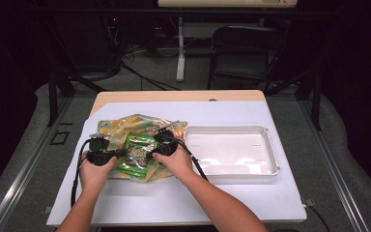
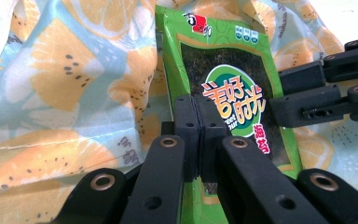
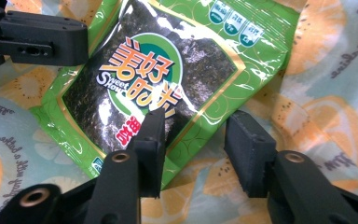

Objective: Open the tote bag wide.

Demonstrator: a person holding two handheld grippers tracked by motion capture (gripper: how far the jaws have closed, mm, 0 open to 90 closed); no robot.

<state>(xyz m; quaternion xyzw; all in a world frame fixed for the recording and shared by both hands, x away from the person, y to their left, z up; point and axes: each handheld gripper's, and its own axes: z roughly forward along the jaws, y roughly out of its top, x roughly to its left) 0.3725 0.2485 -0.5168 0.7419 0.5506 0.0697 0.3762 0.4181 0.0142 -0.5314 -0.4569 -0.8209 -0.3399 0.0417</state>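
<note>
A green seaweed snack packet (image 1: pixel 137 153) lies on a cloth printed with orange slices (image 1: pixel 121 126), spread on the bench's left half, near its front edge. The packet's round label carries orange Chinese characters and the English word "Sweet"; pink characters sit below. The left tool (image 2: pixel 199 126) is clamped tight on the packet's edge. The right tool (image 3: pixel 196 140) stands partly spread, one jaw over the packet's corner, not gripping. A white tray (image 1: pixel 265 166) sits on the bench's right half.

A white sheet (image 1: pixel 232 193) covers the desk (image 1: pixel 178 95), whose wooden far edge shows. On it lie a citrus-print cloth (image 1: pixel 121 126) left of centre and a white tray (image 1: pixel 232 151) toward the right edge.
</note>
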